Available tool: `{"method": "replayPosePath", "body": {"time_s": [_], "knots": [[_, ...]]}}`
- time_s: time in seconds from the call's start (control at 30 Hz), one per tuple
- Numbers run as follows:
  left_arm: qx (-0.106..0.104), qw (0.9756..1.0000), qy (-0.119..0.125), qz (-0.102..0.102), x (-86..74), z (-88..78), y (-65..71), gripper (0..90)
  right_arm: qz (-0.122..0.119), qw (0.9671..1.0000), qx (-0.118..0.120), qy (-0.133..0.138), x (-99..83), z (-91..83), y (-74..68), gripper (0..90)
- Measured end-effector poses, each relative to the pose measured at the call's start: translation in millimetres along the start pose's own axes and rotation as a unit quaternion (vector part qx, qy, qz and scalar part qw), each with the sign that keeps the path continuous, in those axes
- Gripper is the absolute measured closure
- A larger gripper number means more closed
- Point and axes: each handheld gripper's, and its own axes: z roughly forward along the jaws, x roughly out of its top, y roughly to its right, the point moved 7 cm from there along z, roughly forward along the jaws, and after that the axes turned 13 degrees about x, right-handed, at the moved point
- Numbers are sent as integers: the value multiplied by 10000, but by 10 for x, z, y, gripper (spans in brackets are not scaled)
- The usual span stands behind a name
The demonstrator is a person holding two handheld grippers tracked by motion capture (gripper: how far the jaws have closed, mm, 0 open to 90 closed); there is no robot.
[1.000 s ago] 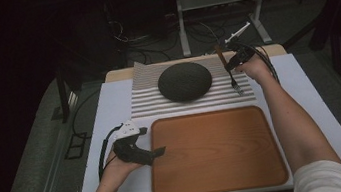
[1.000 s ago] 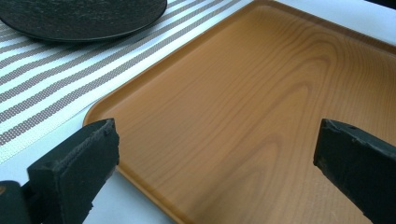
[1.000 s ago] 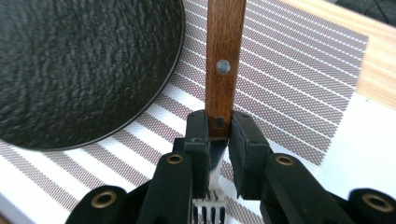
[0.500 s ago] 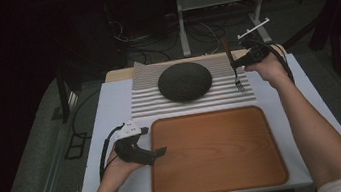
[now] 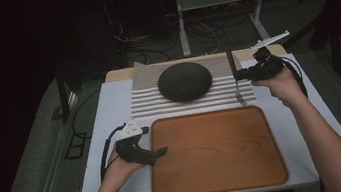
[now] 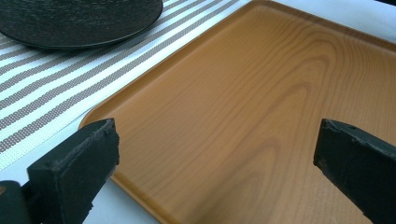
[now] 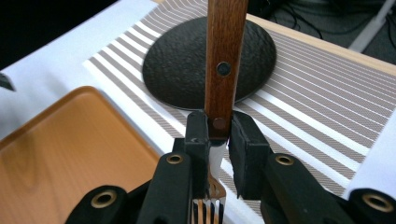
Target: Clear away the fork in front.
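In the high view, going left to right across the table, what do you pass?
Left gripper → wooden tray → fork → right gripper.

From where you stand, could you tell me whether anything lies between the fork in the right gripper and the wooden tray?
Nothing visible does. The right gripper holds the fork upright by its wooden handle, tines down, above the striped mat beside the dark plate. The wooden tray lies bare just in front, and the left gripper rests at its left edge.
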Motion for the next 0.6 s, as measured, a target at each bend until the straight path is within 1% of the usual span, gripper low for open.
{"method": "replayPosePath", "body": {"time_s": [0.03,0.07,0.1,0.13,0.17,0.2,0.23,0.27,0.47,0.5,0.53,0.6], "knots": [[0,10000,0,0,0,0,0,0,0,10000,0,0,0,0,0,770],[-10,10000,8,-11,1,-1,0,0,-73,9999,51,97,-40,-18,-80,770],[-10,10000,8,-11,1,-1,0,0,-73,9999,51,97,-40,-18,-80,770],[-33,10000,19,-32,4,-3,1,0,-128,9998,116,137,-78,-28,-148,770],[-39,10000,24,-40,6,-3,1,0,-128,9998,116,137,-78,-28,-148,770],[-31,10000,9,-36,3,-1,0,0,-173,9995,185,164,-121,-32,-215,770],[-31,10000,9,-36,3,-1,0,0,-173,9995,185,164,-121,-32,-215,770],[-27,10000,4,-41,0,0,-1,0,-220,9992,260,191,-164,-34,-277,770],[-11,10000,-14,-53,-10,2,-7,0,-299,9983,409,300,-282,-18,-426,770],[-11,10000,-14,-53,-10,2,-7,0,-299,9983,409,300,-282,-18,-426,770],[-15,10000,-26,-49,-16,4,-4,0,-337,9977,481,329,-325,-5,-483,770],[-18,10000,-40,-28,-23,7,2,0,-352,9976,525,293,-365,11,-525,770]]}}
